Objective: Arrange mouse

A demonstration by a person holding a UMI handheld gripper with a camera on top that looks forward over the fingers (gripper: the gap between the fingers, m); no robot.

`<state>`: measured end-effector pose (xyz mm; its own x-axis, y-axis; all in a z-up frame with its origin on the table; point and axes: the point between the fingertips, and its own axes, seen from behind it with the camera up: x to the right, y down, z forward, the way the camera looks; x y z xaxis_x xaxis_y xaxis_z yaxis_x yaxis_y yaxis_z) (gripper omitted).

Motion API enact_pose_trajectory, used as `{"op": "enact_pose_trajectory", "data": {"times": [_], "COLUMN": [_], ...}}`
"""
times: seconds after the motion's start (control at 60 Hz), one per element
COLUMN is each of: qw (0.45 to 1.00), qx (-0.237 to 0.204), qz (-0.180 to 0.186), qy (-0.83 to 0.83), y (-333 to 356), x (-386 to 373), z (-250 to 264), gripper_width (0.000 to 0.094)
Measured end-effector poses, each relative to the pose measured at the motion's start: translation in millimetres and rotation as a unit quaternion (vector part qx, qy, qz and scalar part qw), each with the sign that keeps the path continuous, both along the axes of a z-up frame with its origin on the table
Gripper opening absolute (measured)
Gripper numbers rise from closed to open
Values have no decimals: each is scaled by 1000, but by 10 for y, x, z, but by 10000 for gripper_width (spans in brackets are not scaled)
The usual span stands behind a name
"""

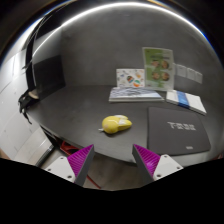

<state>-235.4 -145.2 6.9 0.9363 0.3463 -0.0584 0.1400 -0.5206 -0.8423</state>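
Now gripper [112, 160] jaws spread wide, holding nothing; yellow mouse [116, 124] on table [70, 112] just ahead, beside dark mousepad [179, 131].

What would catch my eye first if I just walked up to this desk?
Most likely the yellow mouse, bright on the dark desk, just ahead of the gripper with its open pink-padded fingers. Right beside it lies a dark mouse pad, with leaflets propped at the back.
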Motion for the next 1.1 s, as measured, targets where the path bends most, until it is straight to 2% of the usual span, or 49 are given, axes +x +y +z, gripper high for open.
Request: {"op": "enact_pose_trajectory", "data": {"times": [0.1, 0.25, 0.317, 0.533, 0.633, 0.717, 0.783, 0.833, 0.9, 0.95, 1.017, 1.05, 1.1], "qw": [999, 999, 999, 996, 993, 992, 993, 994, 994, 989, 979, 973, 968], "qx": [-10, 4, 0, -24, -15, -33, -47, -27, 40, 91, 137, 150, 147], "qz": [32, 46, 30, -74, -115, -119, -105, -101, -100, -117, -145, -166, -189], "qy": [-10, -15, -20, -34, -32, -36, -3, 9, -4, -13, -36, -52, -72], "y": [247, 610, 814, 1418, 1562, 1542, 1500, 1491, 1526, 1495, 1501, 1547, 1456], "x": [-245, -455, -471, -544, -613, -682, -846, -883, -733, -506, 14, 313, 788], "z": [-198, -202, -206, -232, -233, -222, -159, 96, 682, 1198, 1675, 1806, 1886], "gripper_width": [831, 828, 832, 792, 514, 443, 414, 401, 403, 400, 398, 397, 396]}}
